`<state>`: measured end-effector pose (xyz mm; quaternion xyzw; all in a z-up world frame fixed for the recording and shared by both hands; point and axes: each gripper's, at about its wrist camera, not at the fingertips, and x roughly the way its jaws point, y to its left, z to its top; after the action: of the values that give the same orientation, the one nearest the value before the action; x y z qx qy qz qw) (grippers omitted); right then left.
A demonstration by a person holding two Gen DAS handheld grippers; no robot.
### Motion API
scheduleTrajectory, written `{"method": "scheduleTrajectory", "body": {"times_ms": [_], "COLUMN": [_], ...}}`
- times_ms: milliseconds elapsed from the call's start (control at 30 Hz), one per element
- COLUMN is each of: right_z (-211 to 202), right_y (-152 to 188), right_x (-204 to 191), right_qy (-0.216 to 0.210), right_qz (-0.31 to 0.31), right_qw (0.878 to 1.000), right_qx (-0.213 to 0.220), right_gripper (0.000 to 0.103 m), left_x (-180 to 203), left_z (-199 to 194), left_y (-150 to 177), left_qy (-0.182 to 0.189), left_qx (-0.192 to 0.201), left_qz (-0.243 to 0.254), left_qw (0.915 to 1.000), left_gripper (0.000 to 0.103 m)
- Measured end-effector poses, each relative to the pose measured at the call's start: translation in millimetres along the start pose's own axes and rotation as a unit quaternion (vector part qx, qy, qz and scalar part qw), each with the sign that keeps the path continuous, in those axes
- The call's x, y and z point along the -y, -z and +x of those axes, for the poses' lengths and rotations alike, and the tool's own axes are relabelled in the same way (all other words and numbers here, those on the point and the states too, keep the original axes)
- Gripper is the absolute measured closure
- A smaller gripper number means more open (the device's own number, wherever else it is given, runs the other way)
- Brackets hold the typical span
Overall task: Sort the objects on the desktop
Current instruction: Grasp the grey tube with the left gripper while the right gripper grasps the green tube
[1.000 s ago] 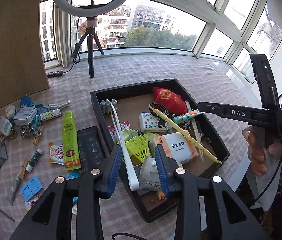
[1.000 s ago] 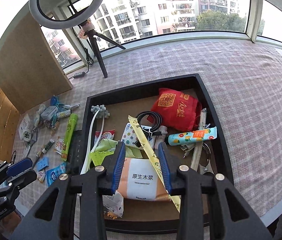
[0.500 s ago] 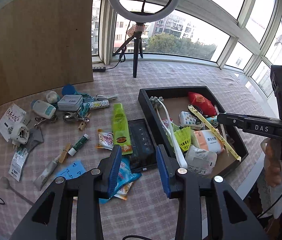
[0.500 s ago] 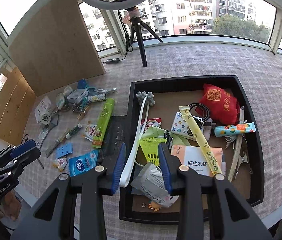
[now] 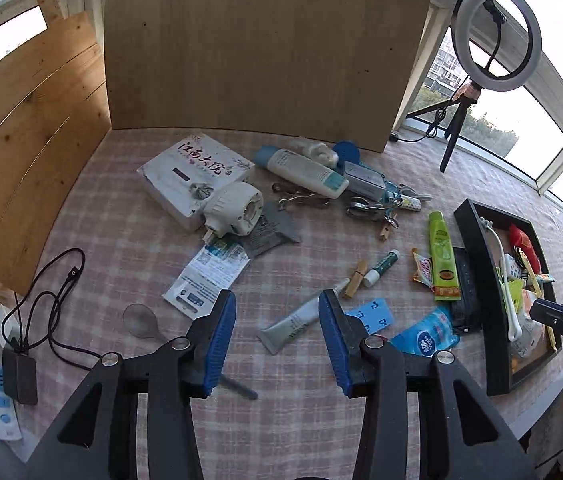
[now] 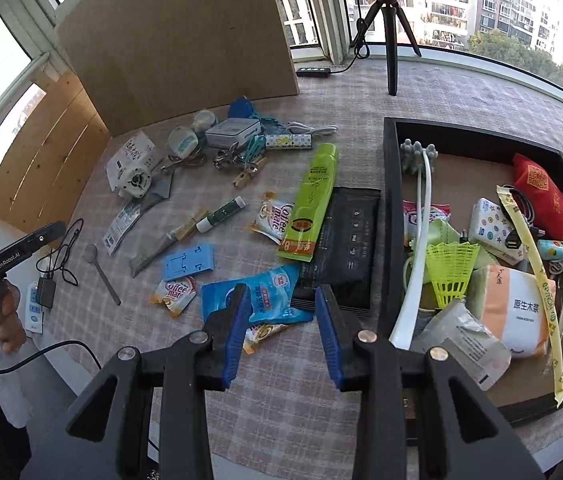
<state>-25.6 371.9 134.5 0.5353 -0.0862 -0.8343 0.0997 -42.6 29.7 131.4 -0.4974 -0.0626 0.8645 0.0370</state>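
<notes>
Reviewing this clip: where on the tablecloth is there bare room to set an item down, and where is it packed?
Bare cloth lies between the ring-light tripod and the black tray, and along the near edge under the right gripper. Another patch sits between the black cable and the white box. The stretch from box to tray is crowded, and so is the tray.

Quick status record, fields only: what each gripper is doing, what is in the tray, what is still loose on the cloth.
left gripper: empty, jaws opening, above a grey tube on the cloth
right gripper: open, empty, above a blue wipes pack
tray: black, already holds a red pouch, yellow shuttlecock, tissue pack, white massager
loose on cloth: green tube, black pack, blue card, clothespins, white box
sorting: unfinished
</notes>
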Motion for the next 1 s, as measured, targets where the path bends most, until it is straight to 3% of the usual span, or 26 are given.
{"method": "scheduleTrajectory", "body": {"times_ms": [133,267,433,600,833,1000], "right_z": [27,57,102,150,186,194], "right_y": [-5,-18,-44,-68,-82,-88], "right_x": [-25,-46,-57,-55,-45,-49], "right_qy": [-0.010,-0.014,-0.005,-0.010,0.012,0.019], "right_qz": [-0.011,-0.012,0.028,0.097,0.158,0.157], "right_qw": [1.000,0.999,0.996,0.989,0.978,0.978], "right_qx": [-0.021,-0.046,-0.082,-0.116,-0.134,-0.136], "right_gripper": [0.070,0.070,0.070,0.070,0.070,0.070], "left_x": [-11,4,35,51,57,65], "left_z": [17,42,79,108,132,146], "left_y": [3,6,13,14,14,15], "left_qy": [0.004,0.021,0.029,0.027,0.035,0.036], "left_qx": [-0.023,-0.046,-0.074,-0.098,-0.125,-0.138], "left_qz": [0.027,0.088,0.181,0.242,0.280,0.297], "left_qw": [0.9994,0.9948,0.9802,0.9648,0.9512,0.9442], "left_gripper": [0.059,0.054,0.050,0.050,0.050,0.050]}}
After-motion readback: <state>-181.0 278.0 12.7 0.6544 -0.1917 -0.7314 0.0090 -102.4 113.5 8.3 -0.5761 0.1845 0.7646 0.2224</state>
